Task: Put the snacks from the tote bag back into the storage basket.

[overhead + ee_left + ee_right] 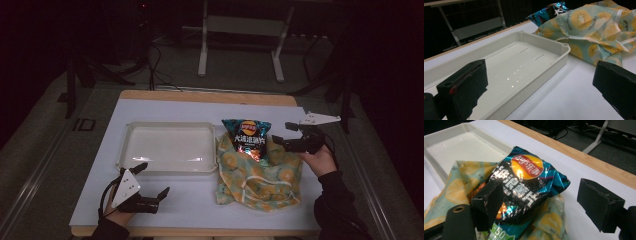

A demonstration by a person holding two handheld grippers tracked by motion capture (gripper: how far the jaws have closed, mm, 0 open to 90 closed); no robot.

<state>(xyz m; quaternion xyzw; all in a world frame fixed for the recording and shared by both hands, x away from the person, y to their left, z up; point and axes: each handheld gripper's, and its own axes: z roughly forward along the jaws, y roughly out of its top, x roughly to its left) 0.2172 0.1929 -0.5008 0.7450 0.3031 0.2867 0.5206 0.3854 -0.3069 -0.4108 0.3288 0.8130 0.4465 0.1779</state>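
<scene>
The right gripper (283, 136) sits at the far right of the table with its jaws spread wide, holding nothing, aimed at the Lay's crisp packet (248, 138). In the right gripper view one jaw stands in front of the packet's lower left and the other well off to its right, so the opening looks set to straddle the packet (whether either jaw touches the foil, I cannot tell). That packet lies half out of the mouth of a fruit-print cloth bag (260, 175), its top toward the far edge of the table, which leaves the upper part free to be taken.

The left gripper (152, 191) is down by the near edge, jaws also wide and empty, pointing across the corner of the white plastic tray (123, 145). My guess is it waits there to steady the bag or receive the packet. The tray is bare, just beside the bag on the white table (200, 200), a likely landing place.
</scene>
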